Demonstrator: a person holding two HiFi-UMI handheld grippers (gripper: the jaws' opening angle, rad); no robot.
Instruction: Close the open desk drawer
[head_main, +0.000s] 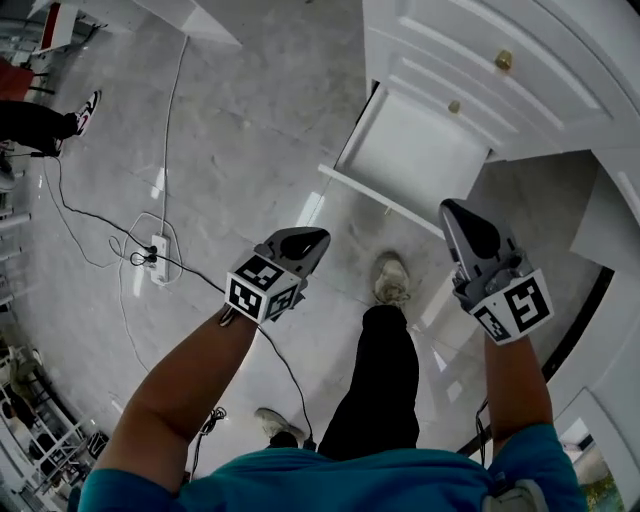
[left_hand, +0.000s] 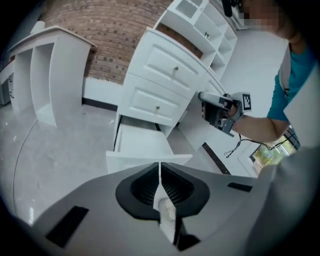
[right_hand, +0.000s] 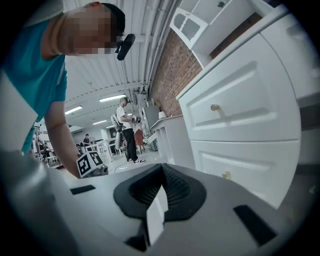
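A pale grey polished stone floor (head_main: 250, 120) fills most of the head view, and a white panelled wooden desk (head_main: 520, 90) is seen at the upper right of that frame. Its lowest white drawer (head_main: 415, 150) is drawn well out over the floor, just right of upper centre, and looks empty. The left gripper (head_main: 318, 238) is held at mid-frame and the right gripper (head_main: 450, 208) to the right of it, near the drawer's front edge but apart from it. In each gripper view the jaws are seen pressed together with nothing between them. Small brass knobs (head_main: 503, 60) are seen on the shut drawers above. The step in hand is judged to be the approach, as no contact has been made. For the next move, a closed gripper would have to be brought against the drawer front and pressed squarely toward the desk, so that the drawer is not skewed on its runners.
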